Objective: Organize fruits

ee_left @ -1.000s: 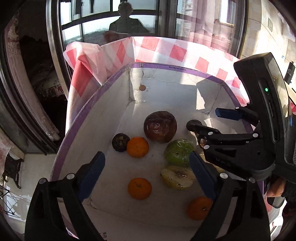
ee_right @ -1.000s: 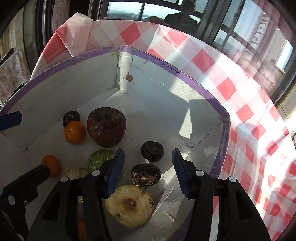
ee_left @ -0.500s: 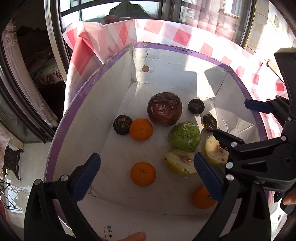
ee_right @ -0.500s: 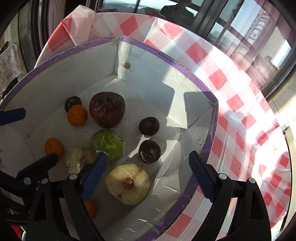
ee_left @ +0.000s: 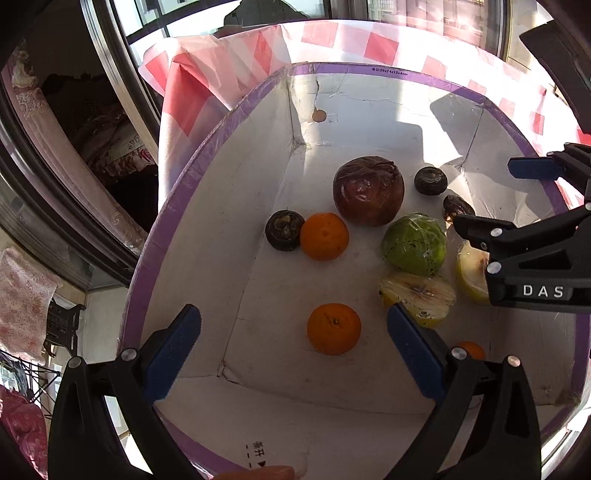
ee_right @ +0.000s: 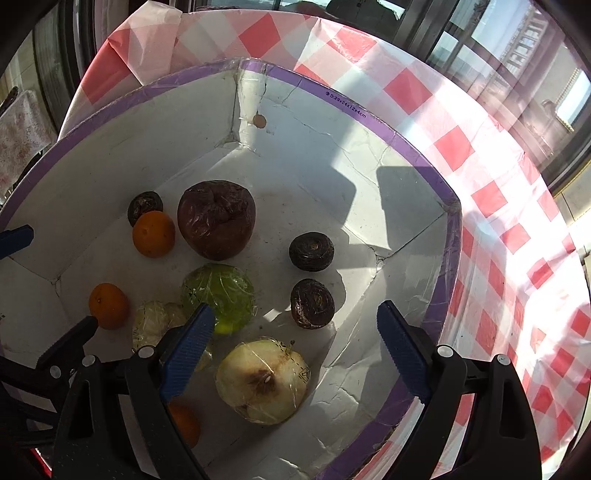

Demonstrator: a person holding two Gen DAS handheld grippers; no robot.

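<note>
A white box with a purple rim (ee_left: 207, 155) (ee_right: 406, 147) holds several fruits: a dark red apple (ee_left: 368, 190) (ee_right: 216, 219), a green fruit (ee_left: 413, 243) (ee_right: 218, 291), oranges (ee_left: 324, 236) (ee_left: 334, 328) (ee_right: 153, 233) (ee_right: 109, 305), small dark fruits (ee_left: 284, 230) (ee_right: 311, 252) (ee_right: 312, 303) and pale wrapped fruits (ee_left: 417, 295) (ee_right: 262, 380). My left gripper (ee_left: 293, 343) is open and empty above the box's near end. My right gripper (ee_right: 291, 339) is open and empty above the pale fruit.
The box sits on a red and white checked cloth (ee_right: 498, 192). Windows (ee_left: 177, 22) stand behind it. The table's left edge drops to the floor (ee_left: 99, 302). The right gripper's body (ee_left: 535, 258) shows at the right of the left wrist view.
Both grippers have pulled back and up from the box. The right gripper's jaws have opened wide after standing either side of a small dark fruit, which lies on the box floor.
</note>
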